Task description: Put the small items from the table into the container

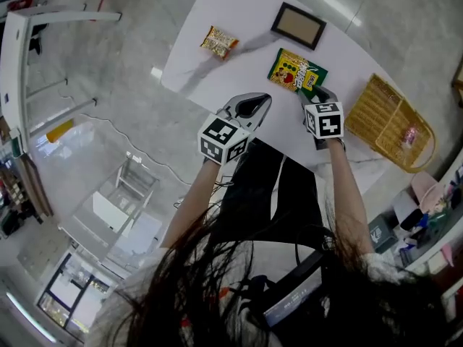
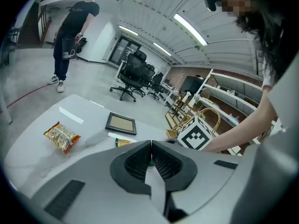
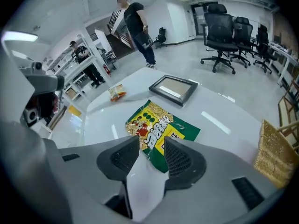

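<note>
The green-and-yellow snack bag (image 3: 161, 125) lay flat on the white surface (image 3: 219, 106) at 12 o'clock of the right tool (image 3: 152, 142), its near edge between the spread jaws. The left tool (image 2: 150, 146) was pressed together, empty. The bag's lettering was unreadable.

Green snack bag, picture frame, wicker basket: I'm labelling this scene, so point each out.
green snack bag (image 3: 161, 125), right gripper view, on its printed front.
picture frame (image 1: 298, 25), head view, on its brown panel.
wicker basket (image 1: 376, 110), head view, on its bare woven side.
</note>
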A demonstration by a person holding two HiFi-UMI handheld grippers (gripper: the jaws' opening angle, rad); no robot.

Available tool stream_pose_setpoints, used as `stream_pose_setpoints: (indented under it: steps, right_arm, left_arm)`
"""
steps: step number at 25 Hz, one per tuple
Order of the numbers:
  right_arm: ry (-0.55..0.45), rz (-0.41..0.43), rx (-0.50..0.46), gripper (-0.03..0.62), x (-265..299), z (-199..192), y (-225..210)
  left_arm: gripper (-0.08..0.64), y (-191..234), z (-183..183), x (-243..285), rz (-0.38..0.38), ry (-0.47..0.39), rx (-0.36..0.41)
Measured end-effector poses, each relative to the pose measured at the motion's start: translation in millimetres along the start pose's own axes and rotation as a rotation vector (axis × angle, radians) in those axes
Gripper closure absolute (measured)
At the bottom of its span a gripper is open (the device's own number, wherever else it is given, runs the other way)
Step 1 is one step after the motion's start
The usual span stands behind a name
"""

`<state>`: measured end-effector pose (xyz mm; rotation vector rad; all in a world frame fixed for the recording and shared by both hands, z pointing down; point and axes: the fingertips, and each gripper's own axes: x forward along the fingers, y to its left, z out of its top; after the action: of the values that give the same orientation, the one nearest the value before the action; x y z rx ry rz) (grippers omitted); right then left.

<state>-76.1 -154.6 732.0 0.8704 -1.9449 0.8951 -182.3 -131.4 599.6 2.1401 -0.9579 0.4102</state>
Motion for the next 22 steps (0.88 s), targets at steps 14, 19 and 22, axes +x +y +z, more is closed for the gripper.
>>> stream_pose_setpoints:
  steps: [14, 19, 22]
  right_arm:
    - [0.197, -0.157, -0.140, 0.437, 50, -12, -21]
    - [0.186, -0.130, -0.064, 0.496, 50, -9, -24]
    - [0.189, -0.122, -0.033, 0.536, 47, -7, -25]
  left_arm:
    - [0.549, 20, -20, -1, -0.001, 0.031, -0.029]
    - [0.549, 18, -19, 1, -0.007, 0.037, -0.025]
    - [0.549, 15, -18, 4, -0.017, 0.038, -0.018]
